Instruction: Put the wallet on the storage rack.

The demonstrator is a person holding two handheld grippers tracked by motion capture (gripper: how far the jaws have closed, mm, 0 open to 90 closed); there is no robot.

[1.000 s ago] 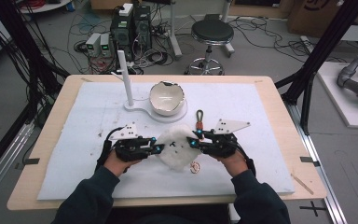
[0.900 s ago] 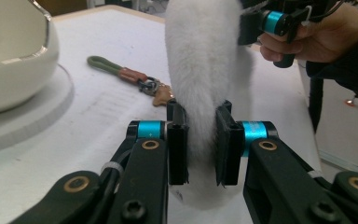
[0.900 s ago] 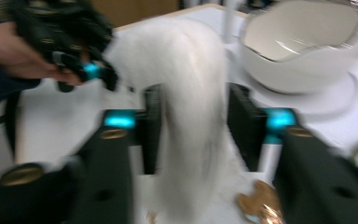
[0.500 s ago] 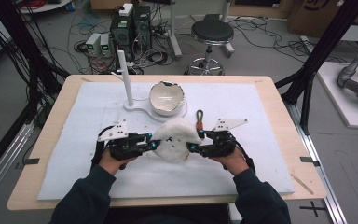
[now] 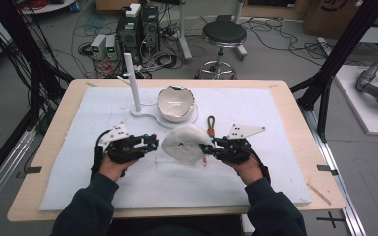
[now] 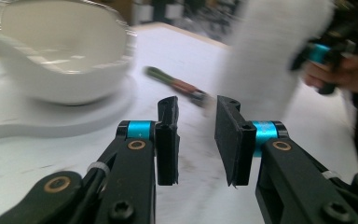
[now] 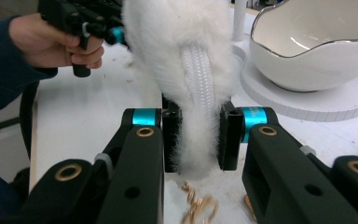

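Observation:
A white fluffy pouch (image 5: 184, 142) with a white woven strap (image 7: 196, 79) hangs upright over the mat. My right gripper (image 5: 205, 147) (image 7: 199, 135) is shut on its lower edge; the jaws have just been closing with the fur between them. My left gripper (image 5: 153, 143) (image 6: 196, 135) stands a little to the pouch's left. Its jaws have just been opening and nothing is between them. In the left gripper view the pouch (image 6: 270, 60) is off to the right, beyond the pads.
A white egg-shaped bowl (image 5: 176, 102) sits on a white stand (image 5: 147, 117) with an upright post (image 5: 132, 83) behind the pouch. A small strap with a metal ring (image 5: 210, 123) lies by the bowl. Gold chain links (image 7: 198, 205) lie under the pouch.
The pouch has come up off the mat and now hangs upright. The left gripper has let go of it and drawn away to the left; the right hand has stayed in place.

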